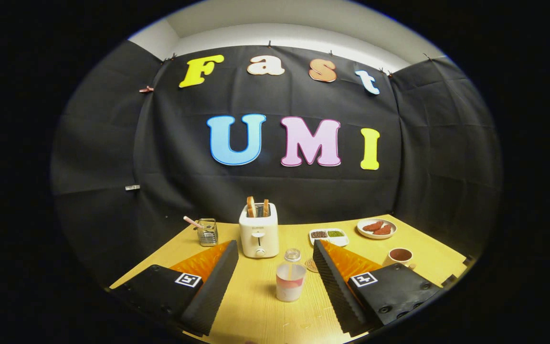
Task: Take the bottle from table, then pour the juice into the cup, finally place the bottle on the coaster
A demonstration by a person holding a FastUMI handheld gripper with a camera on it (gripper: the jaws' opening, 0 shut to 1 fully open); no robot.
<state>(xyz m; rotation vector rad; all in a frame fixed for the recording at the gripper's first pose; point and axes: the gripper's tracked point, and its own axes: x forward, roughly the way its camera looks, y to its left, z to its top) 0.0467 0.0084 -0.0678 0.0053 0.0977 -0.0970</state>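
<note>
A wood-grain bench (256, 306) carries a small clear plastic bottle (290, 277) with pink liquid low inside and a clear cap, standing upright between the gripper's (275, 253) wide-spread, ribbed fingers (217, 282) without touching either. A round woven coaster (311, 265) lies just behind the bottle, and a squat cup (400, 256) with a dark inside sits beyond the right finger. Farther back stand a boxy white toaster (258, 234) holding two bread slices, its small label unreadable, a glass jar (207, 231), a divided dish (328, 235) and a round plate (376, 228).
</note>
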